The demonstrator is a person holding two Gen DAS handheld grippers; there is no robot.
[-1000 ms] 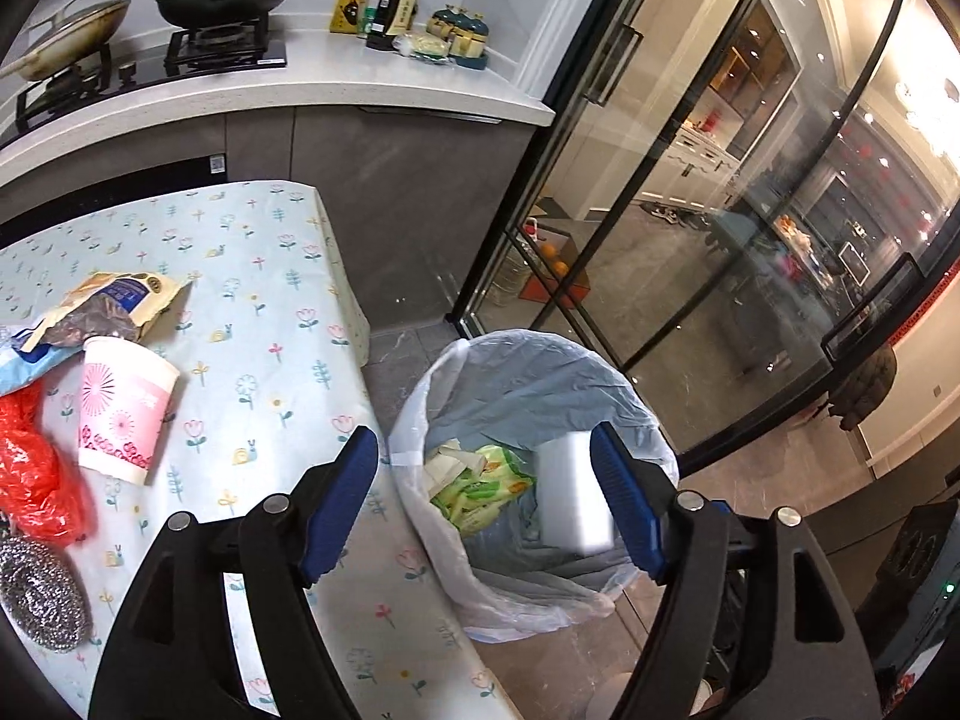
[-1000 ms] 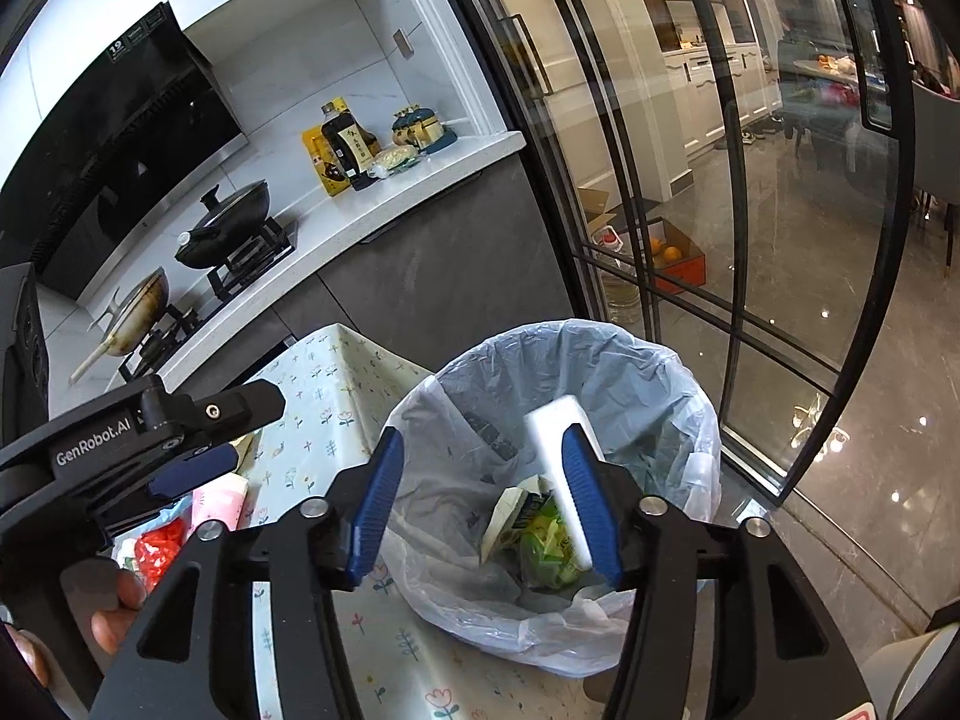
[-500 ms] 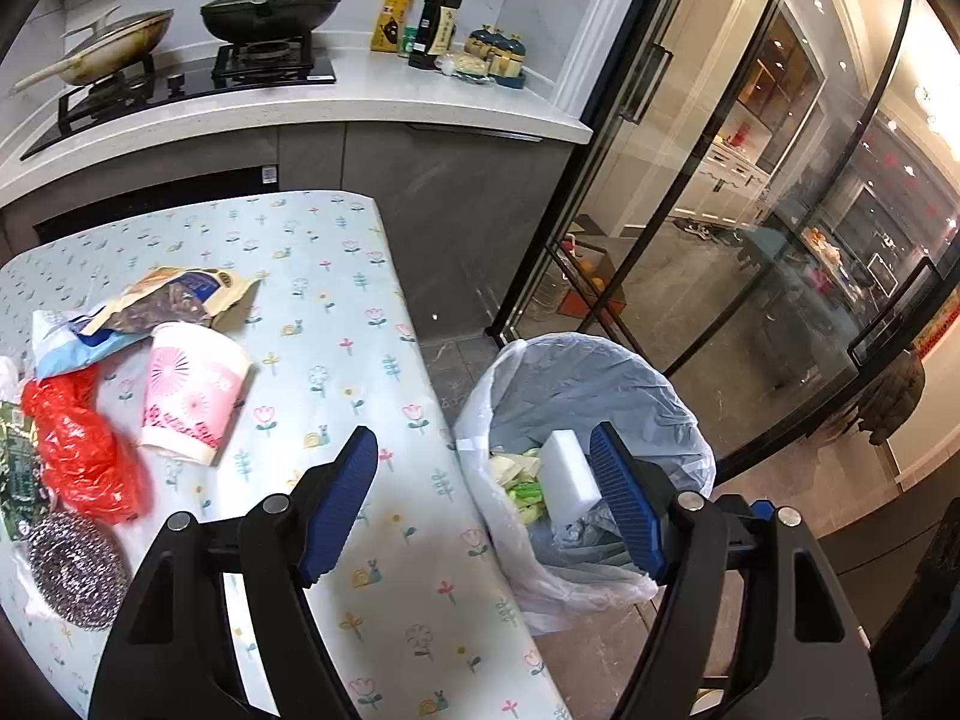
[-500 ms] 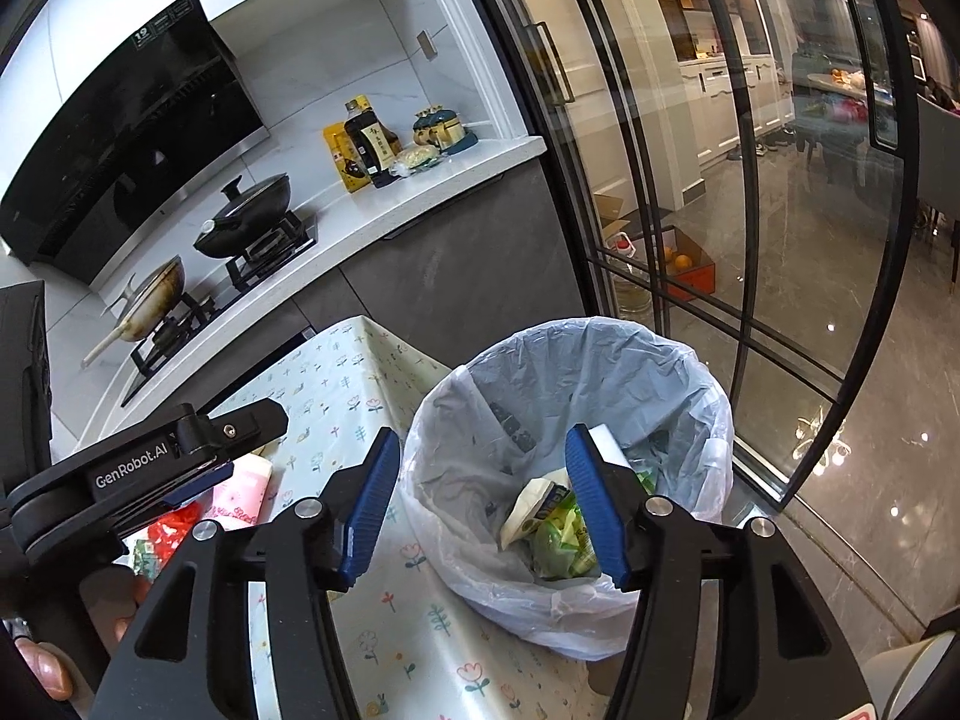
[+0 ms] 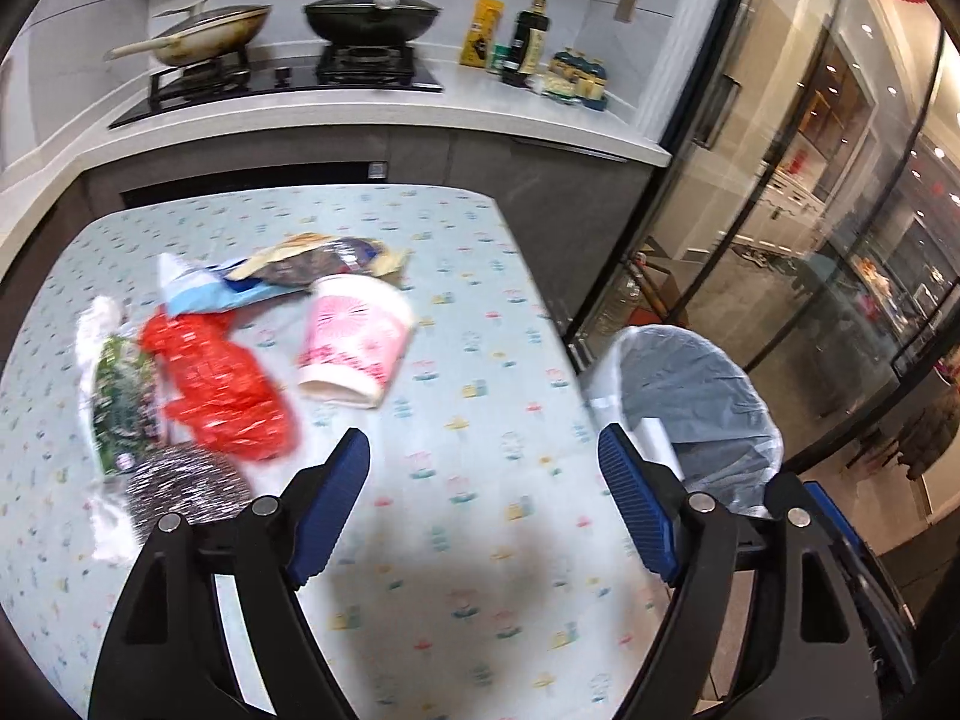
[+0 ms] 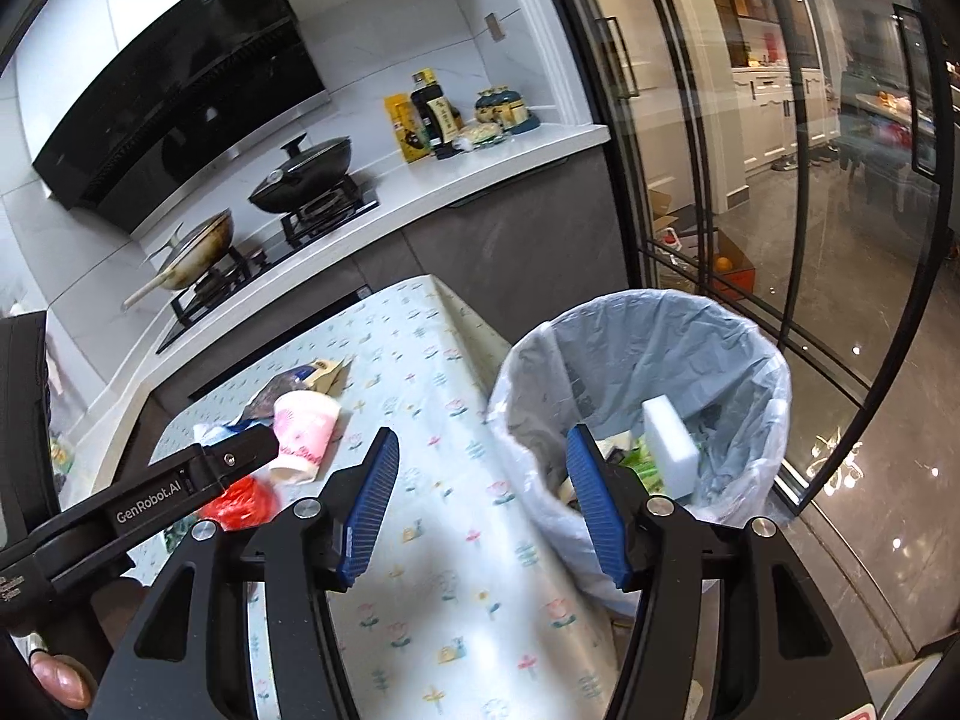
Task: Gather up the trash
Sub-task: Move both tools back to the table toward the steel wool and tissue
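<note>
We see the trash still lying on the table [image 5: 480, 276]: a pink paper cup [image 5: 355, 339] on its side, its long axis running toward the counter and its open mouth facing away from us, with a red plastic bag [image 5: 219, 381] just left of it, a blue-and-brown wrapper [image 5: 288, 276] behind, a green packet [image 5: 123, 396] farther left and a steel scourer [image 5: 186, 486] nearest us. The left gripper [image 5: 483, 504] hovers over the flowered cloth, its jaws opening with nothing between them.

Only the right wrist view looks down into the lined bin [image 6: 654, 324] beside the table's edge, where we find a white sponge block [image 6: 669, 444] and green packaging; the left view shows little more than the liner. The right gripper [image 6: 480, 504] holds its jaws apart, empty, and the left gripper's arm and a fingertip show at its left.

Beyond stand the stove with two pans [image 5: 210, 39], bottles [image 6: 435, 114] on the white counter, and glass doors [image 6: 720, 180].
</note>
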